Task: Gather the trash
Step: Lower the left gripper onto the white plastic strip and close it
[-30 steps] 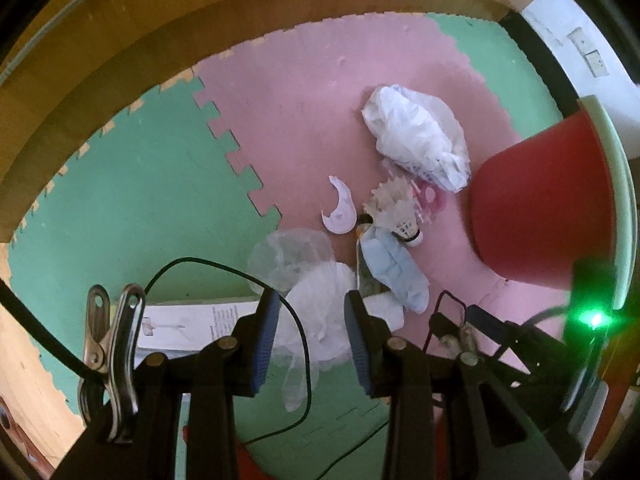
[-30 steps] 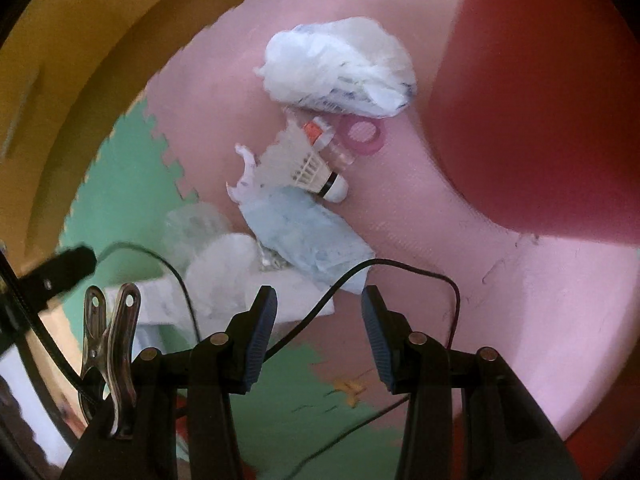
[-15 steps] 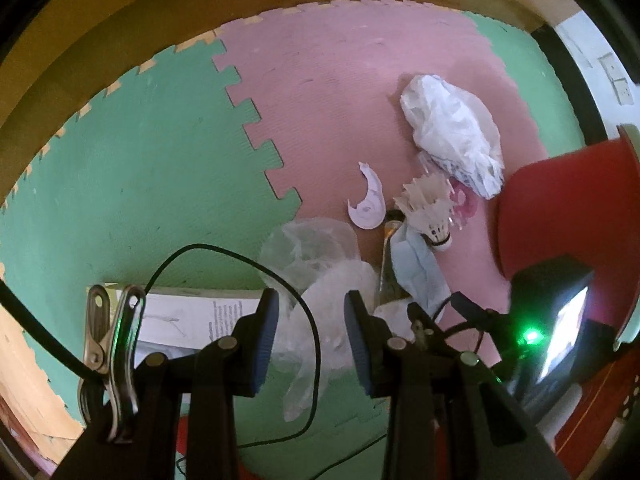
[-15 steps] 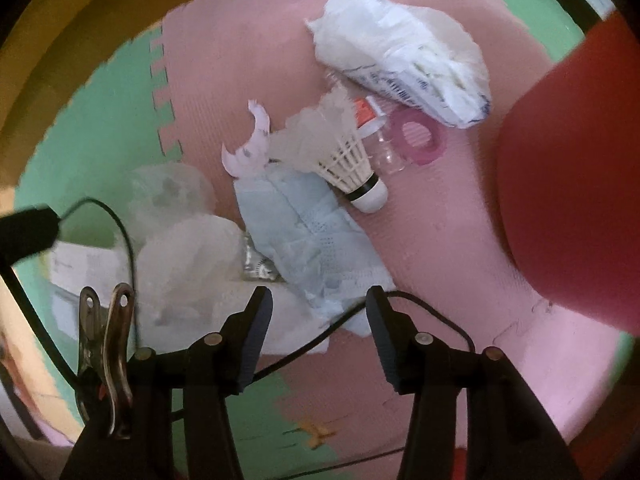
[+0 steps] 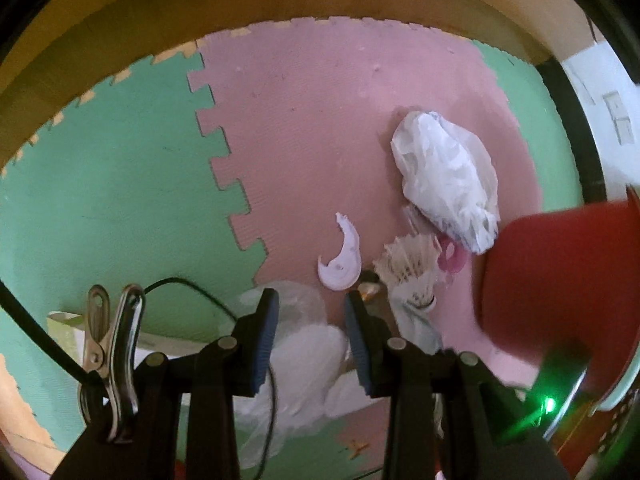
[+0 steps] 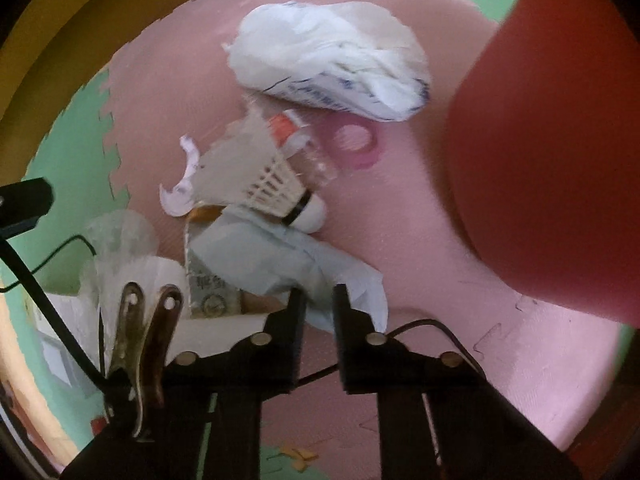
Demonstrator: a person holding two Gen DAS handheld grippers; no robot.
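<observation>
**Trash heap on the foam mat**

A pink and green foam floor mat [image 5: 312, 128] is carrying a scatter of litter beside a red bin [image 6: 552, 168]. The right gripper [image 6: 319, 312] has just been closing; its fingers are pinching the pale blue face mask [image 6: 272, 260]. The left gripper [image 5: 310, 340] is hanging released over a crumpled clear plastic bag [image 5: 308, 356].

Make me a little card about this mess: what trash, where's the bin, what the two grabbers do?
Floor: pink and green foam puzzle mat
Bin: red plastic bucket, beside the pile
Trash: white feather shuttlecock, crumpled white plastic bag, pale blue face mask
Right gripper: jaws have just been closing, pinching the mask's edge
Left gripper: open, over thin clear plastic bag
</observation>
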